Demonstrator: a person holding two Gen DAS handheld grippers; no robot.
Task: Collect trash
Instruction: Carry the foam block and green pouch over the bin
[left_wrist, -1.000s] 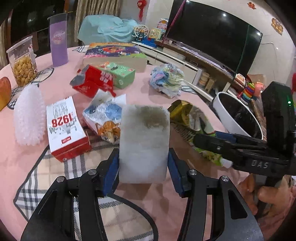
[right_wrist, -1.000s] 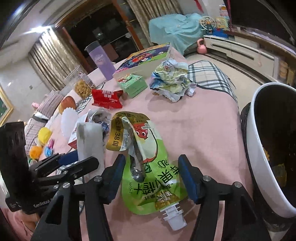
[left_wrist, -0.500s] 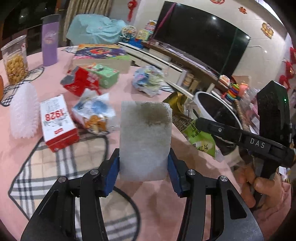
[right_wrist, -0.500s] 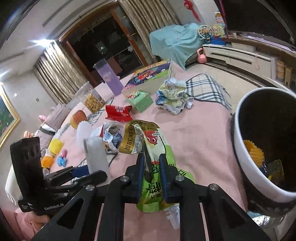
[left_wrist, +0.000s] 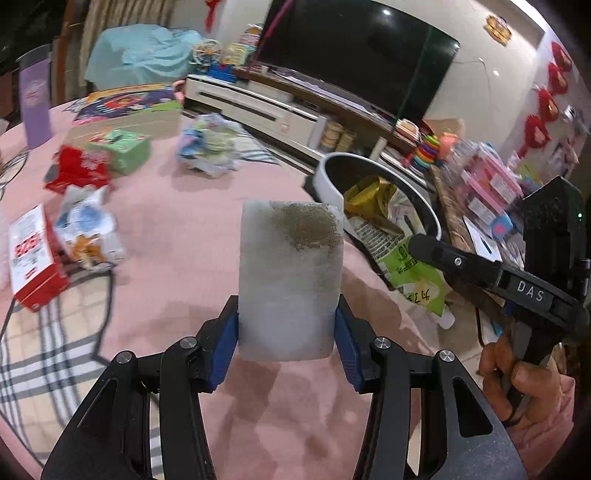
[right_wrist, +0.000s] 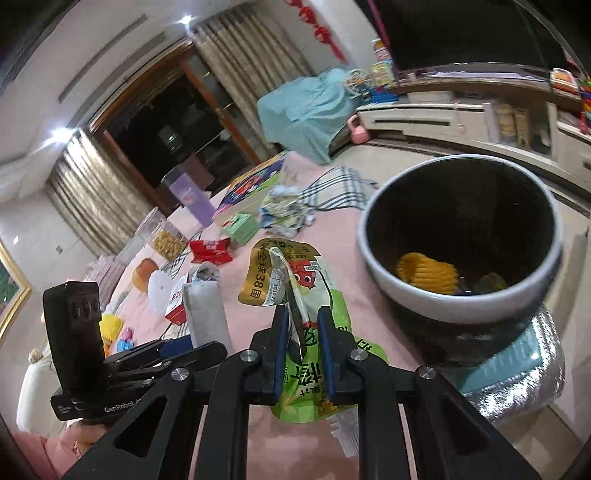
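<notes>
My left gripper (left_wrist: 287, 325) is shut on a dirty white sponge block (left_wrist: 290, 273), held upright above the pink tablecloth (left_wrist: 184, 221); the same block (right_wrist: 205, 314) shows in the right wrist view. My right gripper (right_wrist: 302, 325) is shut on a green and gold drink pouch (right_wrist: 291, 273), lifted off the table; it hangs in front of the bin as the pouch (left_wrist: 391, 240) in the left wrist view. The white-rimmed black trash bin (right_wrist: 461, 229) stands right of the pouch, with a yellow object (right_wrist: 426, 273) inside. The bin's rim (left_wrist: 325, 177) is beyond the table edge.
On the table lie a crumpled wrapper ball (left_wrist: 210, 146), a green box (left_wrist: 122, 147), a red packet (left_wrist: 77, 170), a crushed bag (left_wrist: 88, 229), a red and white carton (left_wrist: 31, 258), a purple tumbler (left_wrist: 35, 99). A hand (left_wrist: 524, 373) grips the right tool.
The right gripper shut on the green pouch and lifted it toward the bin. Both grippers moved right, the left still carrying the white block; the bin now looms larger.
</notes>
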